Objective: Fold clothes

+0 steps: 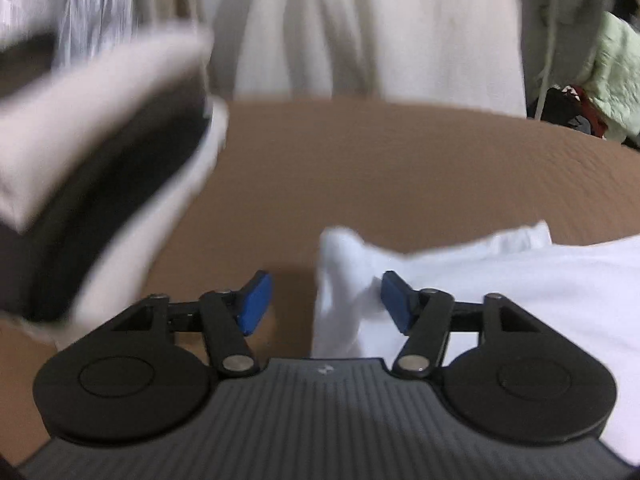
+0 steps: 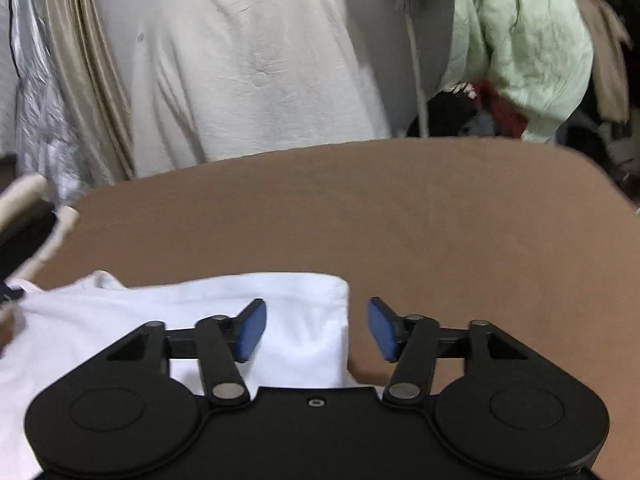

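Left wrist: our left gripper gapes wide, the soft white garment bunched between the blue pads on the brown tabletop.

Right wrist: our right gripper spread, straddling the garment's folded edge; bare tabletop beyond.

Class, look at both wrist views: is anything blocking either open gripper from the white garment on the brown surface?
Nothing visible does. The left gripper and right gripper are both open right at the white garment's edges on the brown surface.
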A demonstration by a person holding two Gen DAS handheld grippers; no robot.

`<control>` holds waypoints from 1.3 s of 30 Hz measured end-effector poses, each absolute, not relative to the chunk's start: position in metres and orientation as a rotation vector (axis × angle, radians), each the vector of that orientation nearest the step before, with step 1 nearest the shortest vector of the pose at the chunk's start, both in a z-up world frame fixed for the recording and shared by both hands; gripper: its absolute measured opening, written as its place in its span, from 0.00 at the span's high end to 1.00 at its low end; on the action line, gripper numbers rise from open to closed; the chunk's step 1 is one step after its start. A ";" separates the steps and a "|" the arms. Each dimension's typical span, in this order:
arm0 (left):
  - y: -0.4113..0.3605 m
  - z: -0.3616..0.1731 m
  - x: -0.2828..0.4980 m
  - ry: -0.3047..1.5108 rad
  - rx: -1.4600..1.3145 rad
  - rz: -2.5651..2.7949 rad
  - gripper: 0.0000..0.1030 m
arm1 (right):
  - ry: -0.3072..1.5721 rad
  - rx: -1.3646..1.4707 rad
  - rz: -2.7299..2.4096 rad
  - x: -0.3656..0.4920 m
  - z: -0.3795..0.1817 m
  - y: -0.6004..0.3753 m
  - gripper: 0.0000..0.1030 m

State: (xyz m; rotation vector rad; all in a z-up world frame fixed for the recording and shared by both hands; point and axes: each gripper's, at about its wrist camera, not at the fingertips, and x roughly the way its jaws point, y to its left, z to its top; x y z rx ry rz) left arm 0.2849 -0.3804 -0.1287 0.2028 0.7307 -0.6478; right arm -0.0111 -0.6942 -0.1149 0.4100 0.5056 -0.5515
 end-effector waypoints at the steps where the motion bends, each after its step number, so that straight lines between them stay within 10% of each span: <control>1: -0.377 -0.128 0.291 0.794 0.172 -0.666 0.55 | 0.494 0.405 -0.533 -0.014 -0.116 -0.695 0.34; 13: -0.389 -0.148 0.285 0.733 0.271 -0.697 0.51 | 0.498 0.805 -0.442 0.007 -0.183 -0.731 0.25; 15: -0.394 -0.152 0.286 0.769 0.270 -0.692 0.51 | 0.465 0.860 -0.422 0.001 -0.183 -0.736 0.42; 17: -0.396 -0.150 0.281 0.745 0.283 -0.708 0.51 | 0.457 0.845 -0.445 0.000 -0.182 -0.734 0.89; 18: -0.398 -0.149 0.278 0.732 0.291 -0.716 0.51 | 0.440 0.841 -0.447 -0.003 -0.182 -0.733 0.91; 24: -0.402 -0.133 0.262 0.549 0.359 -0.710 0.53 | 0.176 0.549 -0.482 -0.025 -0.119 -0.695 0.93; 39: -0.423 -0.163 0.266 0.556 0.523 -0.602 0.51 | 0.476 0.626 -0.668 -0.012 -0.157 -0.722 0.90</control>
